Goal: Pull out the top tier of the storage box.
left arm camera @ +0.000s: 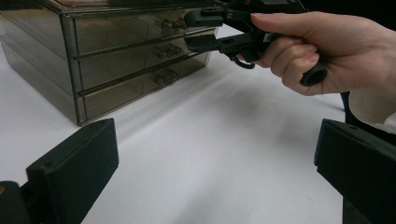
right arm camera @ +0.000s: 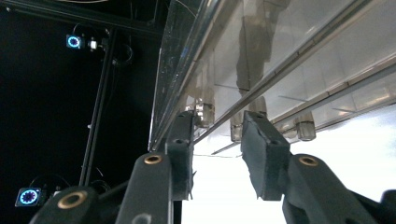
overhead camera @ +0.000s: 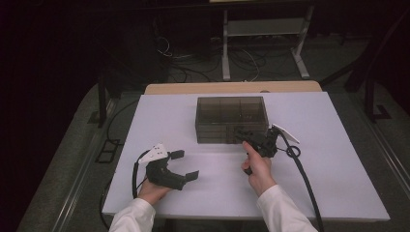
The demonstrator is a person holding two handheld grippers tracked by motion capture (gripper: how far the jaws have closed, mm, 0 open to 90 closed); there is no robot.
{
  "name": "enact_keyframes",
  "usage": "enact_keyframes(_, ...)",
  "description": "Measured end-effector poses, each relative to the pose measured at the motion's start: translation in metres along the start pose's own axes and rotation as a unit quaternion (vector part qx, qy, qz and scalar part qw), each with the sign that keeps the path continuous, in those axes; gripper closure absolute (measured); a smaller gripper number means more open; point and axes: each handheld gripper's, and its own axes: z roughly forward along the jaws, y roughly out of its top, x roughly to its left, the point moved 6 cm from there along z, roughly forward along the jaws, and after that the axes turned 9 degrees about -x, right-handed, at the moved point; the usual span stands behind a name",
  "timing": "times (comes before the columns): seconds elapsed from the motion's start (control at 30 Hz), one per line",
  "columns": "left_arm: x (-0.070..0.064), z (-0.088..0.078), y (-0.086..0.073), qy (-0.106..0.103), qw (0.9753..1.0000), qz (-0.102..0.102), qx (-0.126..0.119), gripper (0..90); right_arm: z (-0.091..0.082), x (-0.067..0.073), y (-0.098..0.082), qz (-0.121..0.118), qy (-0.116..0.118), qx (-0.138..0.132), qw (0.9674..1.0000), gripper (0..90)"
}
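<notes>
A smoky see-through drawer box (overhead camera: 232,118) with three drawers stands at the back middle of the white table (overhead camera: 338,159). My right gripper (overhead camera: 241,137) is turned on its side against the box front (left arm camera: 116,60). In the right gripper view its jaws (right arm camera: 217,126) stand apart on either side of the top drawer's small knob (right arm camera: 204,113), with a gap still showing beside the knob. My left gripper (overhead camera: 186,165) rests on the table at the front left, open and holding nothing. The left gripper view shows its wide jaws (left arm camera: 215,154) aimed at the box and at the right hand (left arm camera: 322,51).
The right gripper's black cable (overhead camera: 304,179) trails over the table's front right. Behind the white table are a wooden tabletop edge (overhead camera: 232,88), a metal frame (overhead camera: 263,29) and loose cables on the floor. Bare white surface lies between the two hands.
</notes>
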Motion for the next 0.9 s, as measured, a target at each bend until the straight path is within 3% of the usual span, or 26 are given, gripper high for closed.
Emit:
enact_keyframes(0.3, -0.0003, 0.0001, 0.0, -0.001, 1.0, 0.0, 0.0, 0.0, 0.0011, 0.0038, -0.0026, 0.008, 0.005, -0.017, 0.9998, 73.5)
enact_keyframes(0.6, -0.0002, 0.0003, -0.0001, -0.002, 1.0, 0.0, 0.001, 0.0, 0.0027, 0.0045, -0.0039, 0.012, 0.007, -0.023, 0.9996, 75.6)
enact_keyframes(0.9, -0.0004, 0.0003, -0.0002, -0.003, 1.0, 0.0, 0.001, 0.0, 0.0034, 0.0059, -0.0061, -0.004, 0.007, -0.041, 0.9991, 78.5)
